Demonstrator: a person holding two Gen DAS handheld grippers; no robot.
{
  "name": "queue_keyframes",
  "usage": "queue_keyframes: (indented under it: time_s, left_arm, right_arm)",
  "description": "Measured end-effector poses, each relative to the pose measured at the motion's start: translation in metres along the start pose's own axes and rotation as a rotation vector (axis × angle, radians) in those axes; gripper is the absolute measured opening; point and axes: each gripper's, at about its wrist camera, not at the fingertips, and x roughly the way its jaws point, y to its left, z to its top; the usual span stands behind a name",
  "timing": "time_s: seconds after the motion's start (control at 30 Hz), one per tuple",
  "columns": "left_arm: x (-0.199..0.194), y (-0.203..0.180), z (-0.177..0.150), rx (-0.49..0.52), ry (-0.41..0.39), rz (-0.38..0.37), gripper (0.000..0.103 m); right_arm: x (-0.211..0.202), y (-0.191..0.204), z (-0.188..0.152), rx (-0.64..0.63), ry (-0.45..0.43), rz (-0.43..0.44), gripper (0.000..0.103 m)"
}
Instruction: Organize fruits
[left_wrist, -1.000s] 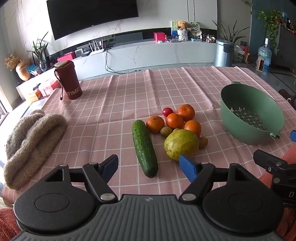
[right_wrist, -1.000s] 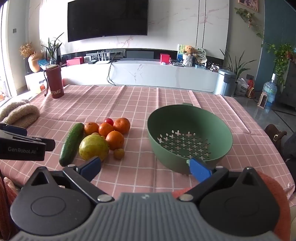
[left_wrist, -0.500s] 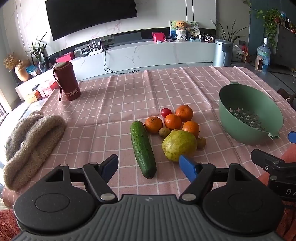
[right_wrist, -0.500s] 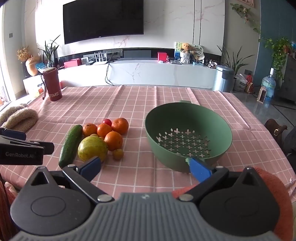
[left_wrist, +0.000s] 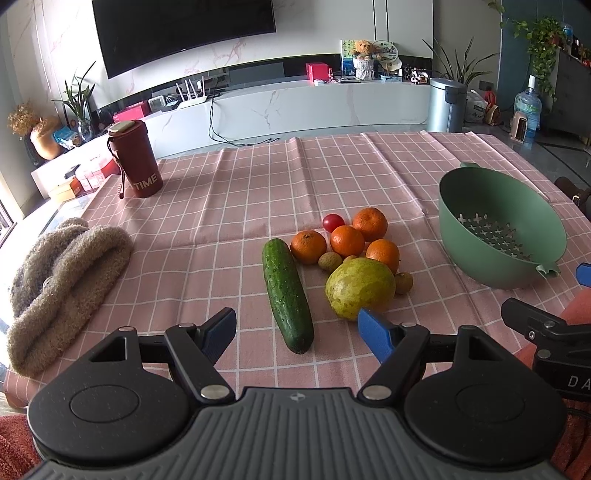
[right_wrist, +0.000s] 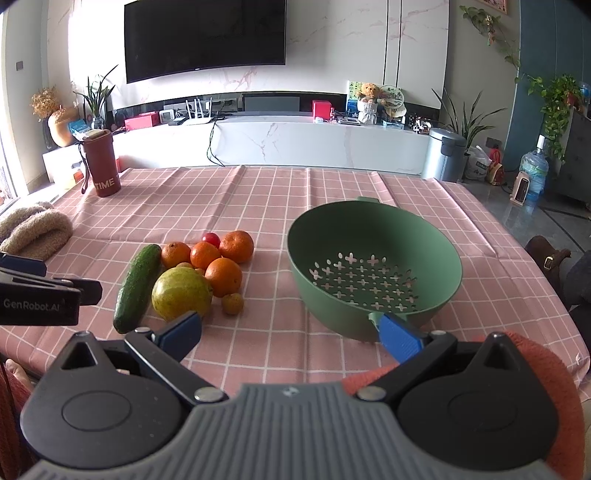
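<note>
Left gripper (left_wrist: 297, 332) fingers are spread wide, empty; the cucumber (left_wrist: 287, 293) lies between them. Right gripper (right_wrist: 290, 334) fingers are likewise wide, empty; the colander (right_wrist: 373, 273) sits ahead of its right finger, the fruit pile (right_wrist: 207, 271) ahead of its left.

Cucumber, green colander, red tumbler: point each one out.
cucumber (left_wrist: 286, 293), left wrist view, middle of its length.
green colander (right_wrist: 373, 242), right wrist view, inner back wall.
red tumbler (left_wrist: 136, 162), left wrist view, body above the lettering.

A dark red tumbler (left_wrist: 136, 159) marked "TIME" is stood upright at the far left of the pink checked tablecloth (left_wrist: 229, 206); a fuzzy beige hat (left_wrist: 59, 280) is laid near the left edge
</note>
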Motion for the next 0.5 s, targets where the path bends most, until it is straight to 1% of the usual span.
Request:
queue_keyframes:
  time_s: [0.5]
  left_arm:
    - [-0.0008,-0.0009,-0.0002,0.005,0.000,0.001,0.089]
  right_arm:
    - [0.0018,-0.0010,0.0000,0.004,0.014,0.000,0.098]
